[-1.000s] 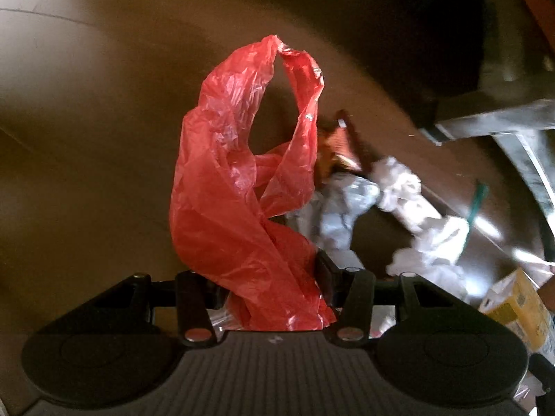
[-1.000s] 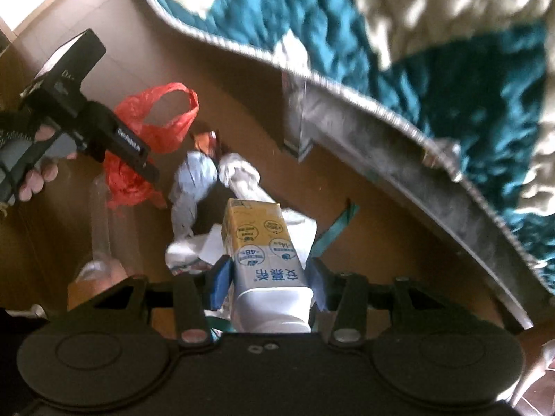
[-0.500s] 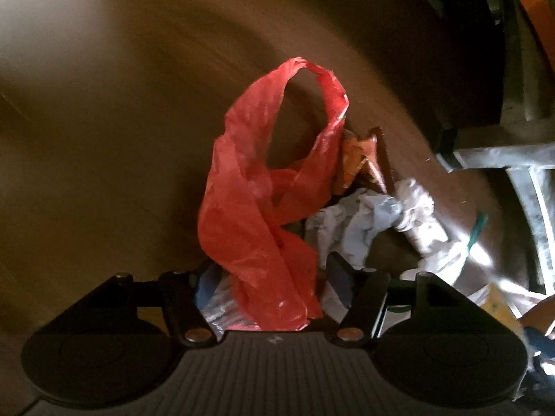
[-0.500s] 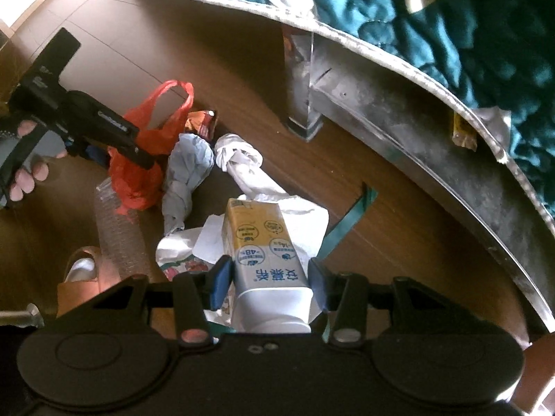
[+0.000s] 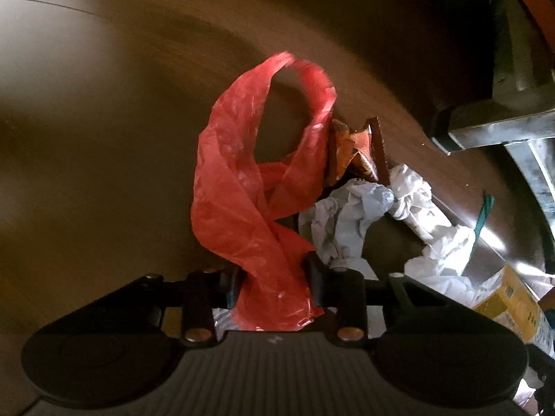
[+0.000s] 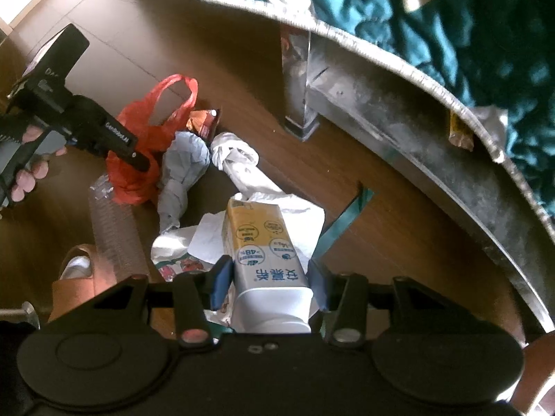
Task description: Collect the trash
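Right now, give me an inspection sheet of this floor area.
Surface: brown wooden floor, sunlit patches.
Job's things: thin red plastic bag; yellow-and-white drink carton.
Clutter: crumpled white paper wads, clear plastic bottle, orange snack wrapper, green strip.
Grippers: left gripper closing on the bag; right gripper around the carton.
Cables: nothing seen.
Surroundings: metal bed frame, teal quilt.

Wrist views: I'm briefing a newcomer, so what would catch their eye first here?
First the red plastic bag, bunched between the left claw as its jaws close on it above the brown floor. Next the yellow-and-white drink carton between the right claw, over crumpled white paper beside the teal quilt.
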{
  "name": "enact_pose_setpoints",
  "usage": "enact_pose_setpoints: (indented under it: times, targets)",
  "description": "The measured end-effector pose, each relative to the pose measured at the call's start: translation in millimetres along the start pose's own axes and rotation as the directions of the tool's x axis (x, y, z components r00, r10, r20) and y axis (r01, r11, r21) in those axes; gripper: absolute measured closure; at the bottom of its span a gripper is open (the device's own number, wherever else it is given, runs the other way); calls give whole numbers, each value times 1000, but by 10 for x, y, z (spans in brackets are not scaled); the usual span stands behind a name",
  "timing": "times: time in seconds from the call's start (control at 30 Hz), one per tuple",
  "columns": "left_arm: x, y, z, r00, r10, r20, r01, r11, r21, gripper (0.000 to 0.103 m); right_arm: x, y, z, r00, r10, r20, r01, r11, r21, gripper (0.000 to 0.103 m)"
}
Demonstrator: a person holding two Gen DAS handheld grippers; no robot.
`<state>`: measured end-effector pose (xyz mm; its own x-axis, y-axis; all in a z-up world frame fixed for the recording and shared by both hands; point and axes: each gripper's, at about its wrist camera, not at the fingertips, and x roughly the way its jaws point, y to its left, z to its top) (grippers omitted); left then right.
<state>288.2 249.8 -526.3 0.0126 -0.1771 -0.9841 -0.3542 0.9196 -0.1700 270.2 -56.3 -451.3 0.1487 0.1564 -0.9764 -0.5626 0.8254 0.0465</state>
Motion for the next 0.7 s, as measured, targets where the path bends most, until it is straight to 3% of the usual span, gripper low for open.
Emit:
enact_pose_setpoints:
  times: [0.23, 0.4, 0.5, 0.7]
  targets:
    - [-807, 48, -105, 995, -39, 88, 43, 998, -39, 67, -570, -3, 33, 993, -32, 110, 29, 999, 27, 57]
    - [-1582, -30, -202, 977, -72, 202, 77, 997, -18, 67, -1246, 30, -30, 970, -69, 232, 53, 996, 72, 57]
    - [-2123, -118, -264, 950, -91, 299, 94, 996, 4, 67, -1737, 52, -72, 946, -84, 314, 59, 994, 87, 57]
    - [-3211, -326, -444, 869, -147, 472, 138, 989, 54, 67, -2636, 119, -176, 886, -113, 449, 77, 992, 98, 58]
